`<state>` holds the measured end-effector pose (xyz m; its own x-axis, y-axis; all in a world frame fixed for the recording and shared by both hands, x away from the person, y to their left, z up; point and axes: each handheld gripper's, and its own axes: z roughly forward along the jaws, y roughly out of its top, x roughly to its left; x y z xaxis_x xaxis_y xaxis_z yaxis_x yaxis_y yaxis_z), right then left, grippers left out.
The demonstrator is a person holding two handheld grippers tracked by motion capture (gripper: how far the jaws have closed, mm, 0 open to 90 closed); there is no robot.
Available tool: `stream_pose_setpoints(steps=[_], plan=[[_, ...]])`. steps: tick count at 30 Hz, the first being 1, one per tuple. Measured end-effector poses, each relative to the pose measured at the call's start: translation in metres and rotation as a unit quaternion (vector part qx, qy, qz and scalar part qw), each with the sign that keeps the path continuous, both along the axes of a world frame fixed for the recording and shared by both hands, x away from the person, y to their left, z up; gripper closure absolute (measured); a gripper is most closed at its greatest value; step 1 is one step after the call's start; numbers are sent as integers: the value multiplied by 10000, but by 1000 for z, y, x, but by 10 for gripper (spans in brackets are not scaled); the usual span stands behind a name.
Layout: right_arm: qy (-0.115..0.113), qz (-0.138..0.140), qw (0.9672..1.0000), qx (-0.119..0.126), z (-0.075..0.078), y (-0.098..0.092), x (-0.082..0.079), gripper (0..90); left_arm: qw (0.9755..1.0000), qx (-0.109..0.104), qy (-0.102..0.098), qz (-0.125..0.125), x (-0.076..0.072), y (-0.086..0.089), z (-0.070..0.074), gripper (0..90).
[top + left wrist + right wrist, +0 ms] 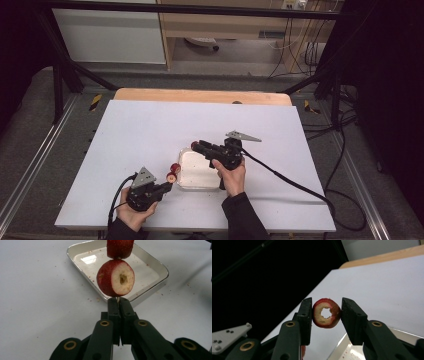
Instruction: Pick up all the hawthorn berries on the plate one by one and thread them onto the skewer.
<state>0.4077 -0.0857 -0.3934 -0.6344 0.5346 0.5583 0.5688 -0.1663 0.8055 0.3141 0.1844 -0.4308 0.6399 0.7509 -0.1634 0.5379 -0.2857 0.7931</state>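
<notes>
DONE: your left gripper (119,300) pinches a skewer (117,299) carrying two fruit pieces (115,278) beside the tray (150,291) | LEFT: your right gripper (326,315) clamps a cored ring (326,313) above the tray; thread it next

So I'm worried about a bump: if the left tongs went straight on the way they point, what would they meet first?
Probably the shallow white square tray: the left tongs, shut on a thin skewer carrying two cored red fruit pieces, aim at its near rim, though depth is hard to judge.
</notes>
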Motion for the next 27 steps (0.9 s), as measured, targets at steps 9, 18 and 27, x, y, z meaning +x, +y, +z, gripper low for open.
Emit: stream_pose_setpoints(steps=[9,18,27], plan=[[-441,-348,9952,802,-4,-1,-9,623,9999,-133,-21,20,0,-20,5,884],[-669,-539,9892,1187,-2,-1,-13,624,9994,-342,-83,51,2,-38,12,884],[-731,-592,9860,1377,-7,2,-15,625,9990,-436,-42,118,5,-38,13,884]])
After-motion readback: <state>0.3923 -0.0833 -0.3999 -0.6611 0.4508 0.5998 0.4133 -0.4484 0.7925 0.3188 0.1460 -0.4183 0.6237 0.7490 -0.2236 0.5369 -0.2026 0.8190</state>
